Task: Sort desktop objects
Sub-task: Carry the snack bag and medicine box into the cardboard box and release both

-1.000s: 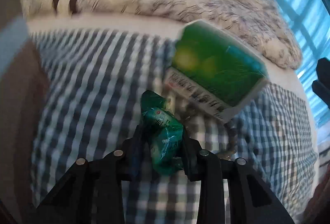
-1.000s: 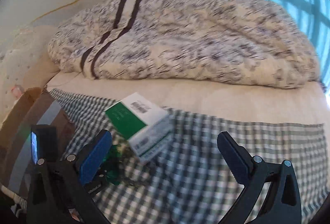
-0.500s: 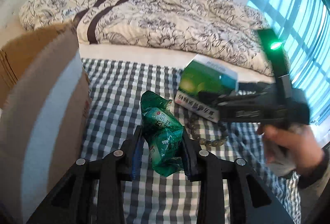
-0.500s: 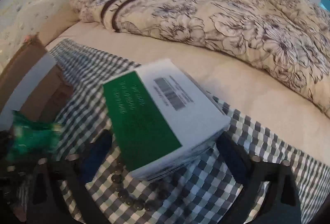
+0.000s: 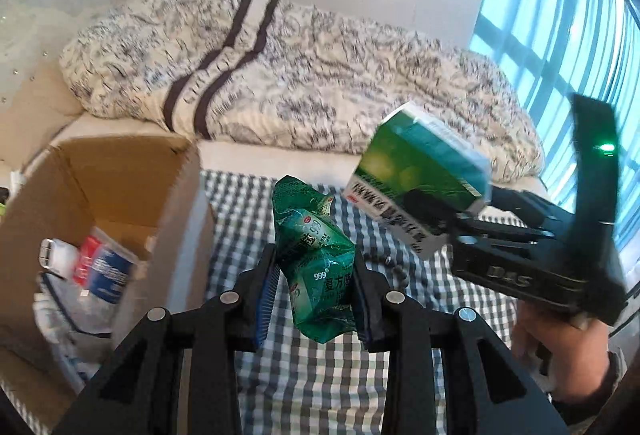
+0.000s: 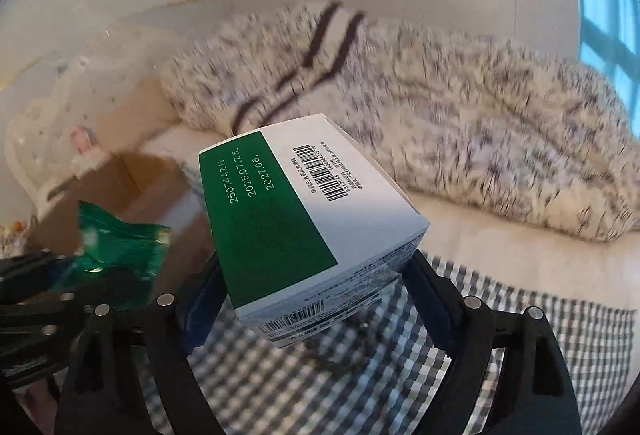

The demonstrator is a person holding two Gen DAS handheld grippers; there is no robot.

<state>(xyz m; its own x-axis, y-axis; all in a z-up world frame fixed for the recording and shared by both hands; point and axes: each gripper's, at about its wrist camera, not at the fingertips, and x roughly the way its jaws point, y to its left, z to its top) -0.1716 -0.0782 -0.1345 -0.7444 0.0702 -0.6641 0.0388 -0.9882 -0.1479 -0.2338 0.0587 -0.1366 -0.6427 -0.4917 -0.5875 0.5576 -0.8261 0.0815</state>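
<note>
We note the left gripper (image 5: 316, 299) clamped on a green sachet (image 5: 318, 263), raised over the checked cloth (image 5: 304, 387) beside the cardboard box (image 5: 120, 179); the right gripper (image 6: 308, 299) clamps a green-and-white carton (image 6: 296, 211), likewise aloft.

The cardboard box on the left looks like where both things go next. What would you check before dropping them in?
1. Green sachet pack clamped by left gripper: ok.
2. Green-and-white carton held by right gripper: ok, though tilted.
3. Cardboard box open at the top: ok.
4. Room inside the box: ok, items sit at the bottom.
5. Either gripper above the opening: not ok, both are over the checked cloth.
6. Bead bracelet left on the cloth: ok.
</note>
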